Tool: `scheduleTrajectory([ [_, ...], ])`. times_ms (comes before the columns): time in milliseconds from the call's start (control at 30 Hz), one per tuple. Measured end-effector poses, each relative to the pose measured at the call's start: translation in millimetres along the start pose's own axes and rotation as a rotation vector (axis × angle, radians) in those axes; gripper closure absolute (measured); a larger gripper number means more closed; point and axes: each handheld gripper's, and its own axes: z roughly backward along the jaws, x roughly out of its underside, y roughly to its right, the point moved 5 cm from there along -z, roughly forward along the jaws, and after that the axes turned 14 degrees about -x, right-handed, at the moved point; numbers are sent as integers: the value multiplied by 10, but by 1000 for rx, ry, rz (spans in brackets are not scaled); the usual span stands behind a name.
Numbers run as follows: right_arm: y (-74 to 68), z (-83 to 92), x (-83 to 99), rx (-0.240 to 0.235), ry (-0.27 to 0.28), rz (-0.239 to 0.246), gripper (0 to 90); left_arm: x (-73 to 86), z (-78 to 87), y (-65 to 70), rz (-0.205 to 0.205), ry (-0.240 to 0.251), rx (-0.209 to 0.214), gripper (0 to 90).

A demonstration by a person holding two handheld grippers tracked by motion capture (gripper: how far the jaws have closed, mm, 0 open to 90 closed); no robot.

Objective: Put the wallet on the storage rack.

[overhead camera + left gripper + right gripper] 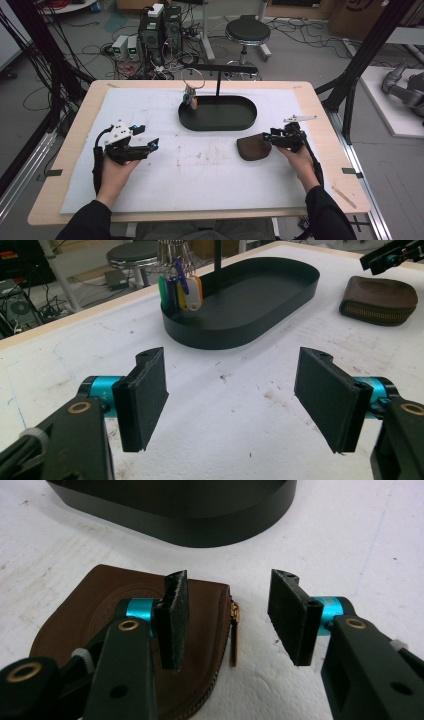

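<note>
We see R hand-held gripper (274, 136) at near-right of counter (320, 190), jaws parted, nothing held. Brown pouch (253, 148) lies flat on the white mat (200, 185), directly at the gripper's tips on its left side. In the right gripper view one jaw hangs over the pouch's top face, the other over bare mat just beyond the zipper edge (235, 625), so the jaws straddle that edge. Contact w/ pouch: cannot tell.

L hand-held gripper (150, 142) at near-left, jaws wide apart, empty, well apart from pouch. R hand clearly nearer.

Pouch long axis runs roughly left-right in high view; zipper side faces the R gripper.

Materials: pouch = leather-like, soft, rounded on one end, embossed round mark on top, brass-coloured zip. Black oval tray (240, 122) at centre-far, rigid, smooth, low wall, w/ upright post. Keyring w/ coloured tags (190, 97) hangs at tray's left end. Mat fibrous, stained.

Judgement: closing on the zip edge looks like the next move; thin soft edge may slip.
</note>
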Motion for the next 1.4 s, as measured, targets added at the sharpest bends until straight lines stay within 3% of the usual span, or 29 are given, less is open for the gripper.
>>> scheduleTrajectory([
  [67, 22, -60, 9, -5, -37, -31, 468, 1, 5, -3, 2, 1, -4, 290],
  [167, 60, -97, 1, -27, -44, -84, 445, 5, 8, 0, 3, -1, -2, 290],
  [233, 87, -105, 8, -75, -43, -127, 498, 9, 5, 5, -2, -5, 1, 290],
  [367, 79, -104, 16, -147, -39, -159, 645, 13, -8, 20, -8, -10, 8, 291],
  [567, 19, -85, -3, -105, -50, -95, 758, 3, -14, 45, -15, -9, 12, 290],
  [600, 7, -79, -7, -94, -51, -79, 850, 3, -14, 45, -15, -10, 12, 291],
  [733, -76, -54, -33, -71, -52, -11, 900, 0, -11, 38, -14, -7, 10, 291],
  [1133, -370, 149, -147, -101, 58, 111, 900, -37, -55, 96, -12, 1, 29, 291],
  [1400, -519, 250, -185, -110, 109, 171, 900, -136, -163, 281, -16, 16, 78, 291],
])
